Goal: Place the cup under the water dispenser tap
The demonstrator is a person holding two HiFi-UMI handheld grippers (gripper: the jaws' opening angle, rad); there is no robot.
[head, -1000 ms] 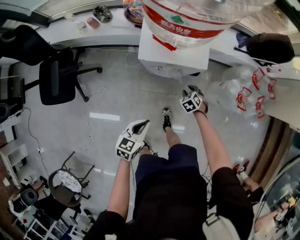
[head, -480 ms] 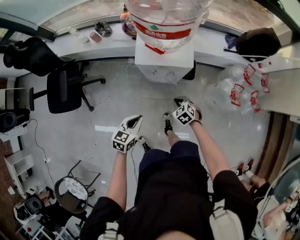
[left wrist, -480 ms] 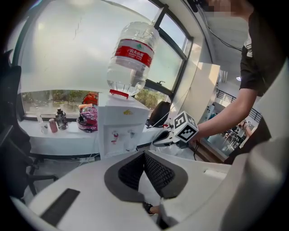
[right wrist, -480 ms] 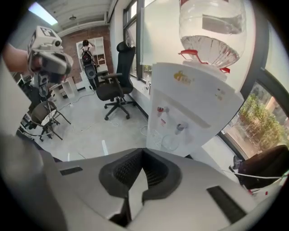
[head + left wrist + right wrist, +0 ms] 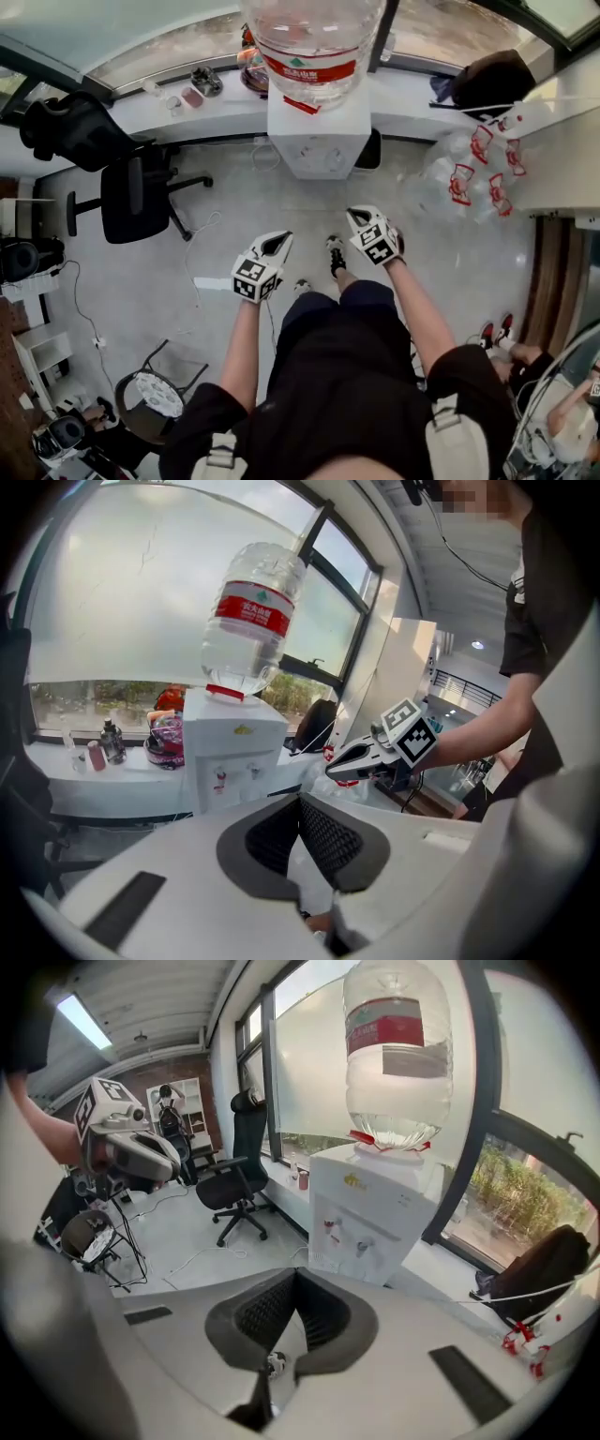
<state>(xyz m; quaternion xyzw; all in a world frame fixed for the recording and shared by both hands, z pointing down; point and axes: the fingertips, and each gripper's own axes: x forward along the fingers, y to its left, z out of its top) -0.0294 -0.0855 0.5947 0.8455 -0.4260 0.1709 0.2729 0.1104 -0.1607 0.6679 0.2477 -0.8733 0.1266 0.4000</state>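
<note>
A white water dispenser [image 5: 319,141] with a large clear bottle [image 5: 314,42] on top stands against the window sill, straight ahead of me. Its two taps [image 5: 234,776] show on its front panel [image 5: 347,1234]. My left gripper [image 5: 284,237] and right gripper [image 5: 354,214] hang over the floor in front of it, well short of the taps. The left gripper's jaws [image 5: 300,803] meet at the tips with nothing between them. So do those of the right gripper [image 5: 295,1279]. I cannot pick out a cup in any view.
A black office chair [image 5: 131,192] stands left of the dispenser, with a dark bag [image 5: 75,127] on the sill behind it. Small bottles and jars [image 5: 192,89] sit on the sill. Empty water bottles [image 5: 469,169] lie at the right. Cables trail over the floor.
Both grippers have risen, the right one more, and the right gripper's jaws have come together. The dispenser now sits smaller and farther up in the head view.
</note>
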